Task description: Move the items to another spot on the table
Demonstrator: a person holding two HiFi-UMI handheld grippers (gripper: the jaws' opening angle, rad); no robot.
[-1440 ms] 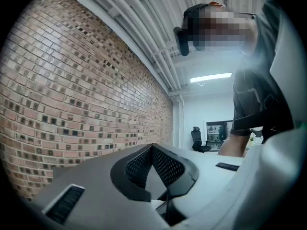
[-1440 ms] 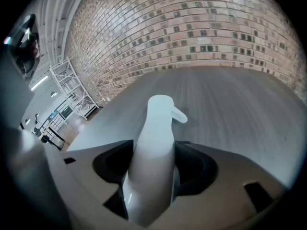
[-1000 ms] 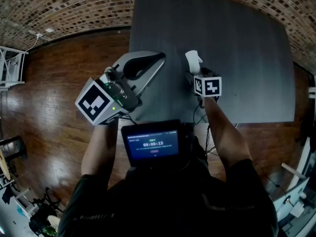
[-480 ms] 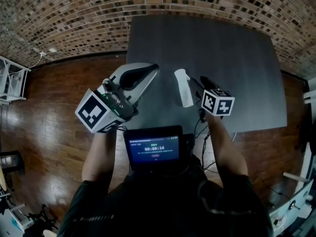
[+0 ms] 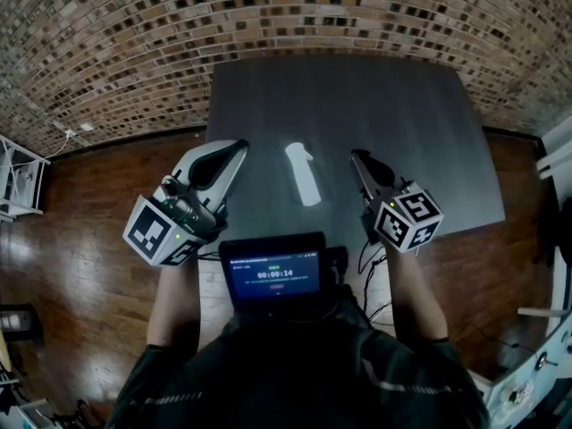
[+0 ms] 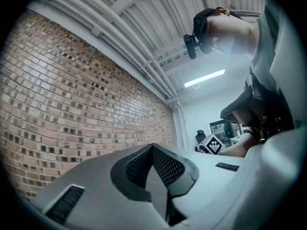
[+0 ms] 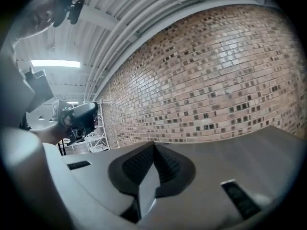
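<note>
A white bottle [image 5: 304,174] lies on its side on the dark grey table [image 5: 402,105], near the front edge, between my two grippers. My right gripper [image 5: 357,155] hovers to the right of it, apart from it, jaws shut with nothing between them. My left gripper [image 5: 239,147] is held over the table's front left corner, also shut and empty. In the left gripper view the left gripper [image 6: 152,147] points up at the brick wall and ceiling. The right gripper [image 7: 153,145] in its own view is shut and looks over the table top at the wall.
A small screen [image 5: 273,275] sits at the person's chest below the table's front edge. Brick wall [image 5: 268,16] runs behind the table. Wooden floor [image 5: 98,177] lies to the left, with a white rack [image 5: 18,177] at the far left.
The right gripper has let go of the white bottle, which now lies flat on the table. That gripper drew back to the right and its jaws closed. The left gripper stayed shut.
</note>
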